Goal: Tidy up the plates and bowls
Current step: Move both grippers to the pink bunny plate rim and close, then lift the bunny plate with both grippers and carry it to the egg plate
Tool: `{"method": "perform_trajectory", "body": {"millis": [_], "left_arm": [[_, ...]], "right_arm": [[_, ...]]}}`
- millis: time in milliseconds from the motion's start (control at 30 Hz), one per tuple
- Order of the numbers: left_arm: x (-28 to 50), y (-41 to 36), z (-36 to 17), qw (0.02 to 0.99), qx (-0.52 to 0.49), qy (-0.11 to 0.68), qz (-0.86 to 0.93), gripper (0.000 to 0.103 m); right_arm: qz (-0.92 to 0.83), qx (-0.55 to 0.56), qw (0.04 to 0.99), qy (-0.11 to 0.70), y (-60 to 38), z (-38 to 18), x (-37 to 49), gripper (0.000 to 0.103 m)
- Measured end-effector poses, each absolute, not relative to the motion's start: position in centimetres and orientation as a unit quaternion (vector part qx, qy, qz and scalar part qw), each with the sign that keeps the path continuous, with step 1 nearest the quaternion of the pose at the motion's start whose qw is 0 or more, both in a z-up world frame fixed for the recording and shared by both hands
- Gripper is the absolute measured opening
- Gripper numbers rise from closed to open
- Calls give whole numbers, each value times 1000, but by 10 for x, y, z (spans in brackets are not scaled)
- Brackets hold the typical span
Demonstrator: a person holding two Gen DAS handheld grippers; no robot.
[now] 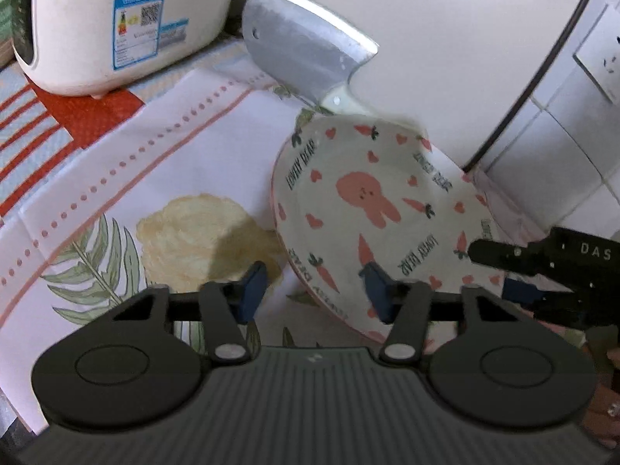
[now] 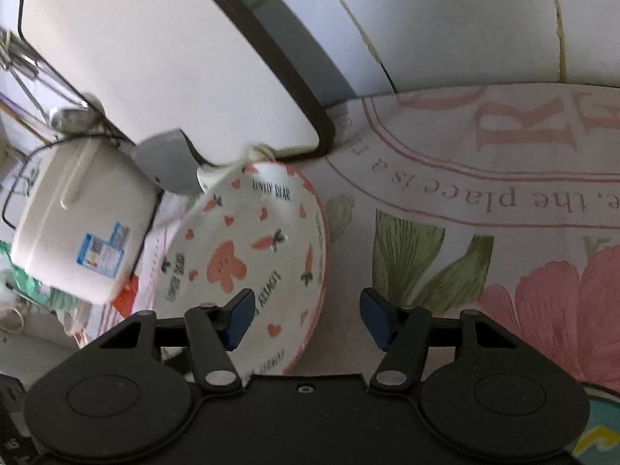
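A white deep plate (image 1: 372, 201) with a pink rabbit, carrots, hearts and "LOVELY BEAR" lettering rests on the flowered tablecloth (image 1: 155, 147). My left gripper (image 1: 316, 290) straddles its near left rim: one pad is over the dish, the other outside over the cloth, and neither presses on it. In the right wrist view my right gripper (image 2: 308, 317) straddles the plate's (image 2: 248, 248) right rim the same way, with a gap on both sides. The right gripper's black fingers (image 1: 500, 255) also show at the plate's right edge in the left wrist view.
A cleaver (image 1: 302, 42) lies just behind the plate, its white handle (image 1: 337, 100) at the plate's far rim. A white rice cooker (image 1: 97, 19) stands at the back left. A large white dark-rimmed panel (image 1: 445, 38) leans against the tiled wall, with a socket (image 1: 604, 62) to its right.
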State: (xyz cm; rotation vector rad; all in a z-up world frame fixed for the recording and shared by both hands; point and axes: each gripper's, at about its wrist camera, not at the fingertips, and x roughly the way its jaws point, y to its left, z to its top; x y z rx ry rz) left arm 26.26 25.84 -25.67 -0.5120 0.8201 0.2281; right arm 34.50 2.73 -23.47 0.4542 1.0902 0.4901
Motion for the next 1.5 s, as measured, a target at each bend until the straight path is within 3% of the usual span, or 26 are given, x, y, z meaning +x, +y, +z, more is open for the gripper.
{"method": "perform_trajectory", "body": {"millis": [67,167,333,367,467,800,1500], "left_arm": [[265,258,-258,879,-238,394,124,32],[266,257,-258,880,-235,393,129,29],[271,253,-258,882,-230,390,133,26],[272,254,-259,882,-235,387,132,25],[274,255,-256,876,-238,396,137,21],[251,244,-229,877,-216,415,108,20],[156,177,-97,907,-151,394,-11,20]], "right_arm": [[227,224,800,509,25,-236,346,55],[226,237,801,501,21,-239,343,51],[220,259,787,514,14,-247,352,25],[217,278,774,525,9,-252,357,14],[223,298,756,538,8,-255,361,5],[231,216,793,520,9,-218,327,13],[239,248,826,446,-91,-101,201,17]]}}
